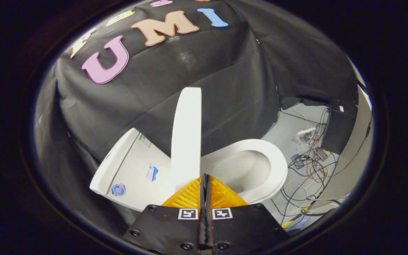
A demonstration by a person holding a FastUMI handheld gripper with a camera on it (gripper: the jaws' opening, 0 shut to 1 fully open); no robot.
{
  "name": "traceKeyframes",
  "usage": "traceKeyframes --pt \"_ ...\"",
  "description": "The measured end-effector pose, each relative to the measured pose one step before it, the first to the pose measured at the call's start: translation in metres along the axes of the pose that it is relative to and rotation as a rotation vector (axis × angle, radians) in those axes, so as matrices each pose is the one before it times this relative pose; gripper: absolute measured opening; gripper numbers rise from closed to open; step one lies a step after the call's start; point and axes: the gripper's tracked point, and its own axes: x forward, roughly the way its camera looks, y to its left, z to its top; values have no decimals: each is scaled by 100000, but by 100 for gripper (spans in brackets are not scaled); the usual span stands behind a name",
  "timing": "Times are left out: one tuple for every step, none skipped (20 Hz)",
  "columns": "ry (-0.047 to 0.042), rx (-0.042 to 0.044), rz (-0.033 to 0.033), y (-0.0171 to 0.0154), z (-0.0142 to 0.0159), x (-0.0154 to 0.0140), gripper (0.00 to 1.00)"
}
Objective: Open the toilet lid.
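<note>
A white toilet stands just ahead of me, and the view is tilted. Its lid [187,138] is raised and stands upright, seen edge-on, between the tank [133,166] on the left and the open seat and bowl [273,166] on the right. My gripper [204,177] is shut, its two fingers pressed together with nothing between them. The fingertips sit right at the lid's near lower edge, slightly to its bowl side. I cannot tell whether they touch it.
Black cloth walls hang behind and beside the toilet. On the pale floor beyond the bowl lies a tangle of cables [308,166] with small devices, next to a black box [338,131].
</note>
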Motion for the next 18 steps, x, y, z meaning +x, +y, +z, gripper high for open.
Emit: traceKeyframes --pt "-813 -2617 625 758 148 -140 1" --pt "-489 -1925 433 639 226 -49 0" --pt "-851 -1133 763 672 164 -107 0" --pt "-523 -133 852 704 172 -50 0" --pt "-281 755 918 522 -33 -155 0" --pt "-262 -242 467 447 87 21 1" --pt "-347 -1030 100 401 -2 20 0" --pt "69 -1504 -166 363 7 49 1" --pt "-538 -887 74 433 110 -128 0" --pt "356 -629 376 453 -4 27 0" --pt "-431 -378 310 491 131 1 0" --pt "20 -887 204 568 -36 11 1" --pt "-97 -1274 -65 503 -43 7 1" --pt "-150 -1282 -209 453 43 53 0" --pt "-45 -808 72 489 30 -19 0" --pt "-134 -465 279 563 70 -4 1" --pt "-168 -670 324 611 -31 18 0" --pt "-244 -436 140 519 22 38 1"
